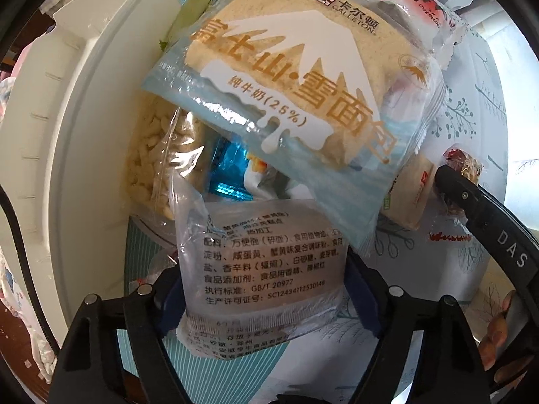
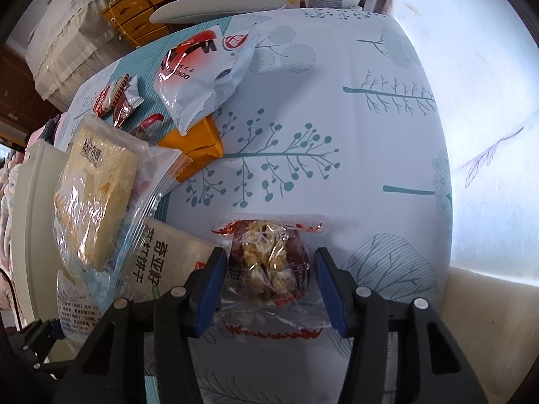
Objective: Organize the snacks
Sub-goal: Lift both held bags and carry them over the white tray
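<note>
Left gripper (image 1: 266,289) is clamped on a crinkly clear noodle-snack bag (image 1: 266,256), with the bread pack (image 1: 286,101) just ahead. Right gripper (image 2: 269,289) is spread around a small walnut-date packet (image 2: 269,266) lying between its fingers. Looks light and slippery, so I'd pinch the middle.

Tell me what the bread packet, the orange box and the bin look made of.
Bread packet: thin glossy plastic film, partly clear, with glare and crimped edges.
Orange box: likely matte cardboard, with sharp folded edges and no shine.
Bin: probably rigid moulded plastic, cream with a smooth semi-matte wall and ribs.
</note>
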A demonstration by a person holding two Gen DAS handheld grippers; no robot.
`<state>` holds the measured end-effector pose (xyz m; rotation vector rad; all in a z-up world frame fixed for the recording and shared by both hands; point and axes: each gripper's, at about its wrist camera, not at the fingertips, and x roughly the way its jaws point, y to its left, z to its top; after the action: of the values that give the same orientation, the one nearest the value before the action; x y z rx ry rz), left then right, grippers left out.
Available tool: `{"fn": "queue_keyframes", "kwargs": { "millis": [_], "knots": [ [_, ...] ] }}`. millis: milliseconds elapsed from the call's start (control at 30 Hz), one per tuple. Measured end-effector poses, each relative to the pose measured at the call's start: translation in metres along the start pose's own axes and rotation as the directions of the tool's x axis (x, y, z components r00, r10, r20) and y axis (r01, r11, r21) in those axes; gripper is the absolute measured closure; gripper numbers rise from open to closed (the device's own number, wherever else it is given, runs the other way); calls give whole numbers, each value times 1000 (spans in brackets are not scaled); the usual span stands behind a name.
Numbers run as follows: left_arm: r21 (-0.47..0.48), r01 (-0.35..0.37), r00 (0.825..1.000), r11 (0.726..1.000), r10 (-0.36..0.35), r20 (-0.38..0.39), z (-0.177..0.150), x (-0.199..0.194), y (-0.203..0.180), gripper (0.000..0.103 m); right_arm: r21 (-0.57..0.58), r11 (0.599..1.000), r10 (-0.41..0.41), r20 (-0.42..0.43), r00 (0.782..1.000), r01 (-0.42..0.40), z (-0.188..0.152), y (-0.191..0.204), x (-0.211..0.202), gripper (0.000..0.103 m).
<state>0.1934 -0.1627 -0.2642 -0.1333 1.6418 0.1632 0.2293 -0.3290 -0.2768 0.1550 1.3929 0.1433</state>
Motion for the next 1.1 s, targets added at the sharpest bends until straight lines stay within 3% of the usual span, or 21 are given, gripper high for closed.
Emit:
{"fn": "queue_keyframes", "kwargs": {
  "millis": [233, 633, 900, 1100],
  "knots": [
    [-12, 18, 997, 1000, -19, -75, -11, 1, 6, 23, 64, 997, 46, -82, 996, -40, -14, -9, -1, 50],
    [58, 63, 989, 996, -55, -135, -43, -22, 12, 23, 259, 962, 153, -243, 958, -88, -66, -25, -6, 51],
    [83, 99, 989, 992, -89, -115, -73, -54, 20, 23, 303, 947, 188, -265, 946, -103, -98, -22, -25, 51],
    [114, 127, 990, 985, -119, -79, -98, -88, 28, 23, 304, 945, 199, -245, 949, -120, -120, -9, -44, 51]
  ]
}}
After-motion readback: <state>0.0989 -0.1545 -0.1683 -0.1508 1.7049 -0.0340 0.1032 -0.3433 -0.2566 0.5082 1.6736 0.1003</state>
